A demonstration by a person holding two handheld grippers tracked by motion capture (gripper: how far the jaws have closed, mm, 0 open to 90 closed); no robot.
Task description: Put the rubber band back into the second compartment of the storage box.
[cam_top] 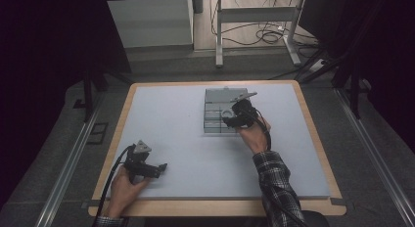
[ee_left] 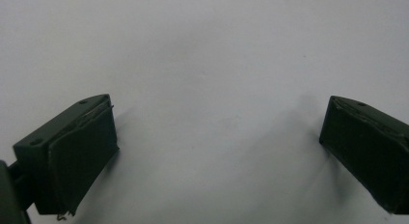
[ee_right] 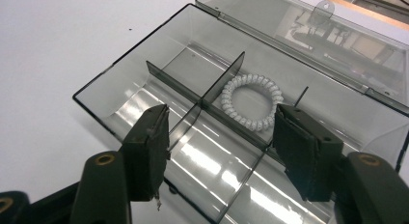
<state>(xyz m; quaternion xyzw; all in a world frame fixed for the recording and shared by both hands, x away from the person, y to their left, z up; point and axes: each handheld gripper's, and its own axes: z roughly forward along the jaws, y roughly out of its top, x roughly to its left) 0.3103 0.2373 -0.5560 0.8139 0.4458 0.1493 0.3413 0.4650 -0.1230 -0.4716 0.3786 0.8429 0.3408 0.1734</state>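
Left tool [cam_top: 161,167] rests on my pale grey surface [cam_top: 171,119], released and holding nothing. Further right, my right tool [ee_right: 219,137] hovers spread apart over the clear plastic divided box [ee_right: 120,96]; the white coiled hair tie [ee_right: 252,102] lies loose in a compartment beyond its tips.

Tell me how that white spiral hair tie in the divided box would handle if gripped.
The white spiral hair tie looks springy: its coils would probably squash between jaws. Thin and small, it is likely light. Lying flat in its compartment of the clear box, it seems unlikely to roll.
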